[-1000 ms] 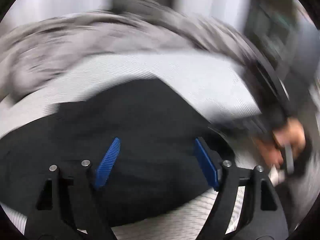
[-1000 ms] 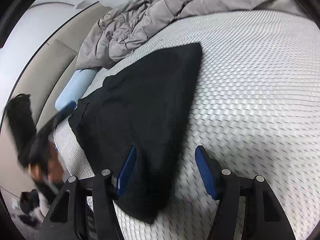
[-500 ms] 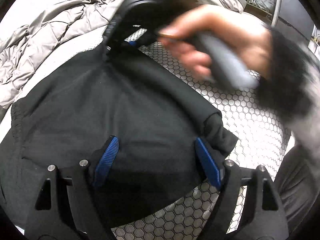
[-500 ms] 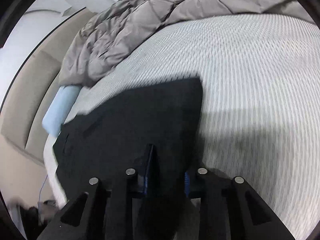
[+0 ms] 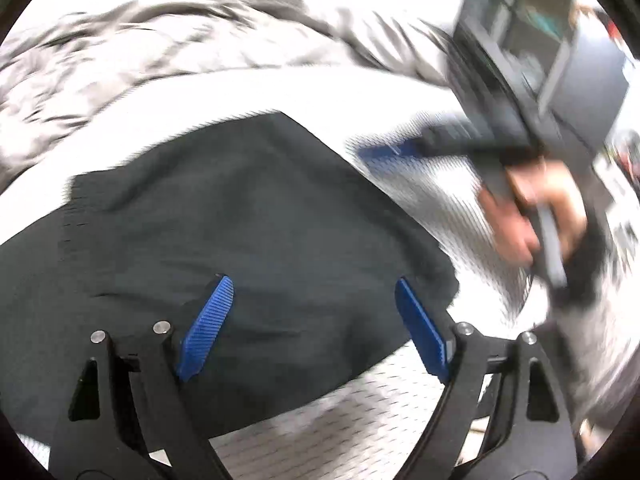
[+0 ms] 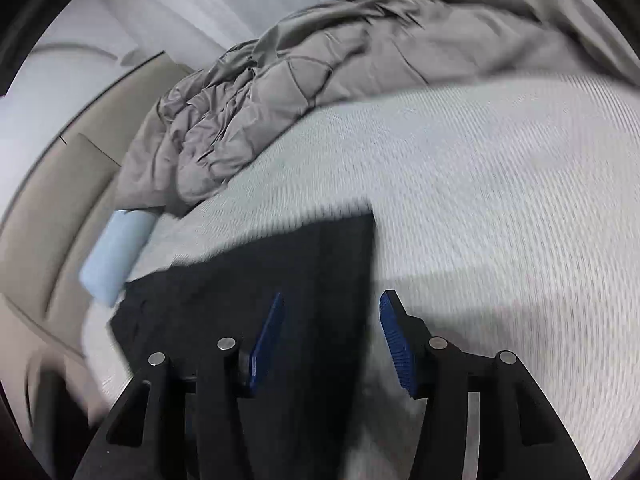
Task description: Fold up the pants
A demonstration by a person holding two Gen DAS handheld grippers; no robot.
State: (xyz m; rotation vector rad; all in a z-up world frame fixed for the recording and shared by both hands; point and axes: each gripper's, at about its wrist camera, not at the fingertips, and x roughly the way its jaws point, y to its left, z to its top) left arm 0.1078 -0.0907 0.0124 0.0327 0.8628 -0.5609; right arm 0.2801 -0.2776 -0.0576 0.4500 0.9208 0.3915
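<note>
The black pants (image 5: 240,240) look soft, light and floppy; grip the corner at 3 o'clock. The left gripper (image 5: 312,328) and right gripper (image 6: 332,340) both gape, grasping nothing.

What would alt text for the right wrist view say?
Black pants lie folded on a white textured mattress, with the right gripper open above their edge. A rumpled gray comforter and a pale blue pillow sit behind.

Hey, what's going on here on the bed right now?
Someone is folding black pants on a white mattress, with a tool in each hand. The pants lie folded into a compact flat shape. The left tool hovers open over them, gripping nothing. The right tool is open too, over the pants' edge. The frames are motion-blurred. A gray comforter is bunched at the far side.
</note>
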